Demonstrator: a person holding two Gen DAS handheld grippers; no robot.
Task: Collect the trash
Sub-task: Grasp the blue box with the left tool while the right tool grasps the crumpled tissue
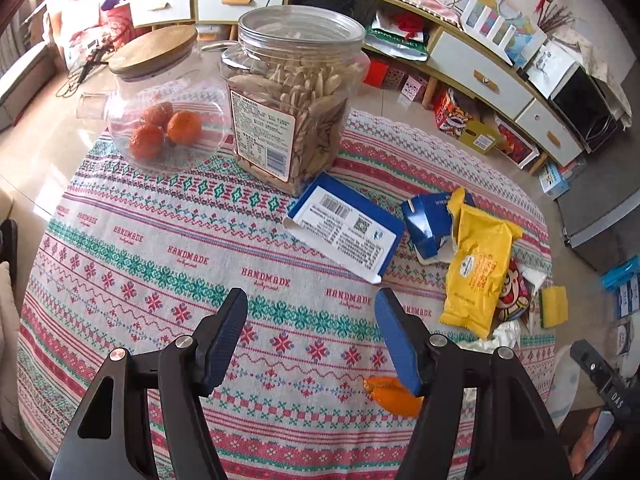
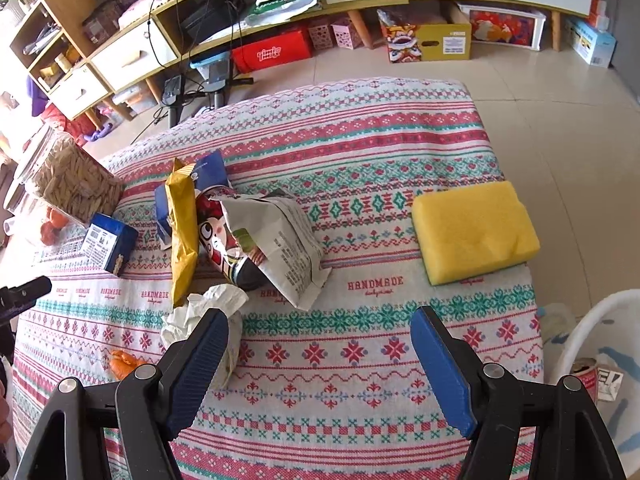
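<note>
Trash lies in a heap on the tablecloth [image 2: 360,128], at about 10 o'clock from your right gripper [image 2: 320,356] and 2 o'clock from your left gripper [image 1: 312,340]. In the heap, a yellow packet [image 2: 182,236] lies over a torn blue carton [image 1: 426,220], with a cartoon wrapper [image 2: 218,240] and a grey printed bag [image 2: 280,244] touching beside it. A crumpled tissue [image 2: 208,308] sits at the heap's near end, just beside your right gripper's left finger. A flat blue box [image 1: 344,224] lies apart from the heap, near the base of the seed jar [image 1: 296,100]. An orange peel [image 1: 394,394] rests on the cloth, partly behind your left gripper's right finger.

Both your grippers hover over the cloth with fingers spread wide and nothing between them.

A yellow sponge [image 2: 474,230] sits at 1 o'clock from your right gripper, well apart from the heap. A glass pot [image 1: 160,112] with a wooden lid holds oranges [image 1: 166,130], at 11 o'clock from your left gripper, next to the seed jar. A white bin [image 2: 596,344] shows off the table edge at 3 o'clock from your right gripper, with some scraps inside.
</note>
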